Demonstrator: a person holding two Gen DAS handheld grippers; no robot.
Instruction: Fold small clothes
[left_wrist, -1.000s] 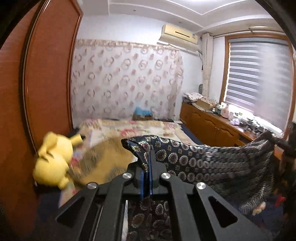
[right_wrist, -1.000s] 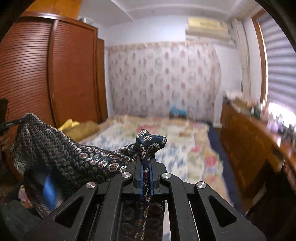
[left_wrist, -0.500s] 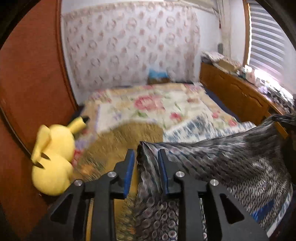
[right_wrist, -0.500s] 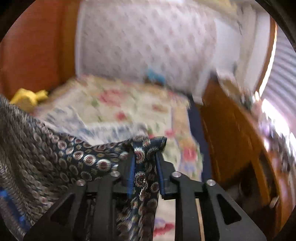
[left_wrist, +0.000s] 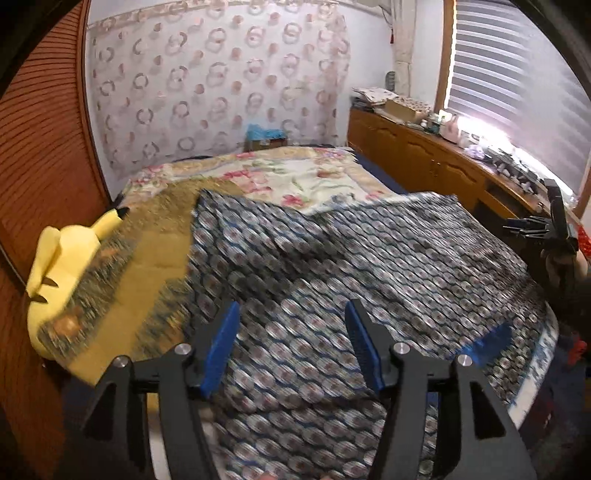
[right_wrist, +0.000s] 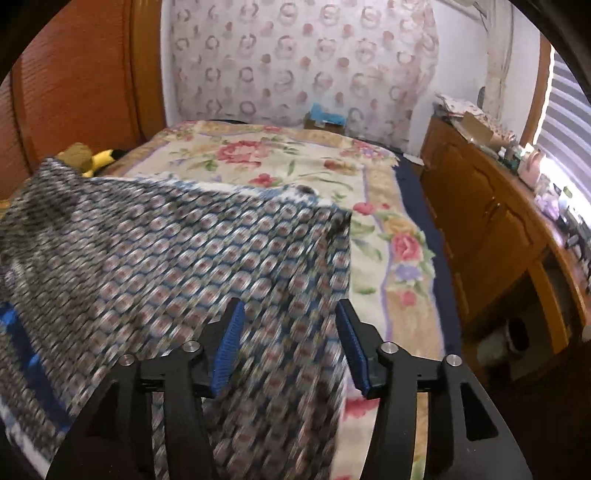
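Both tongs, left (left_wrist: 291, 343) and right (right_wrist: 286, 345), gape empty over the cloth (left_wrist: 351, 273) spread mid-frame on the bed (right_wrist: 295, 162). Spreading looks done. Next, judge an edge to pinch for folding.

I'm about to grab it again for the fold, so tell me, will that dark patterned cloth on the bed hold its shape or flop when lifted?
The patterned cloth will probably flop: it lies in soft ridges over the bed. It looks thin, so likely light. Lifted at one corner, it would probably sag and trail.
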